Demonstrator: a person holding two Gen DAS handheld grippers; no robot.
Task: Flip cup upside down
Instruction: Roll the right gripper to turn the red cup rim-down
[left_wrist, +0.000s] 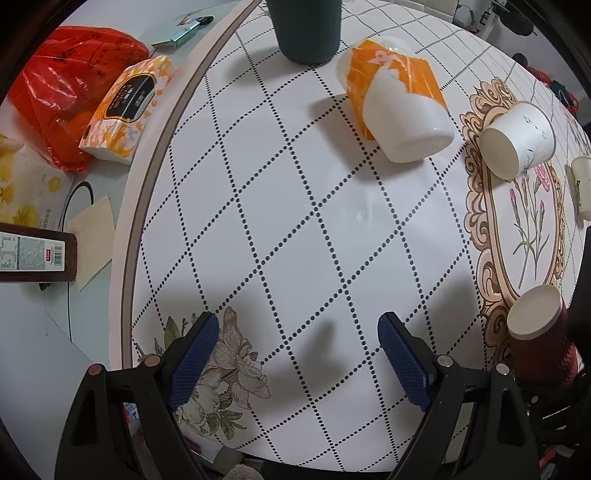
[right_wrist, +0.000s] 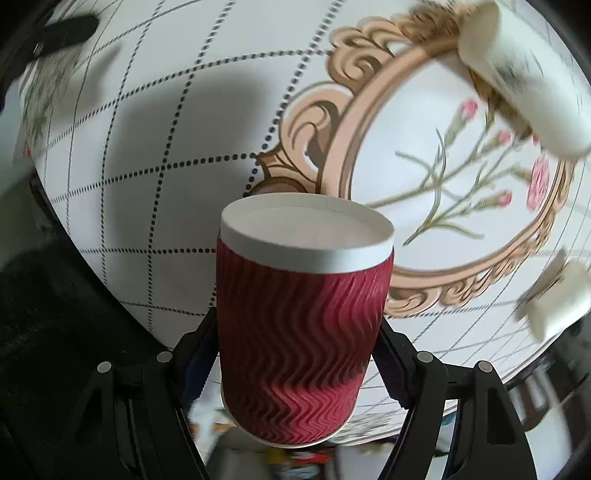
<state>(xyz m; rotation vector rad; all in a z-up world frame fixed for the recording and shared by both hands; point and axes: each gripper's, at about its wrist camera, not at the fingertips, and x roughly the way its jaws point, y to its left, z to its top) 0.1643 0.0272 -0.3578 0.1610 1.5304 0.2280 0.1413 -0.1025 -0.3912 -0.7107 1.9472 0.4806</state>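
Observation:
A dark red ribbed paper cup (right_wrist: 299, 332) with a white base rim is held between the pads of my right gripper (right_wrist: 295, 354), its white flat end pointing away from the camera, above the round table. It also shows in the left wrist view (left_wrist: 539, 332) at the right edge. My left gripper (left_wrist: 297, 354) is open and empty, low over the table's near edge above a flower print.
On the patterned round table (left_wrist: 295, 221) are a dark green cup (left_wrist: 306, 29), an orange-and-white cup (left_wrist: 399, 99) on its side, a white paper cup (left_wrist: 517, 140) on its side and another white cup (left_wrist: 583, 188). Tissue pack (left_wrist: 125, 107) and red bag (left_wrist: 62, 85) lie left.

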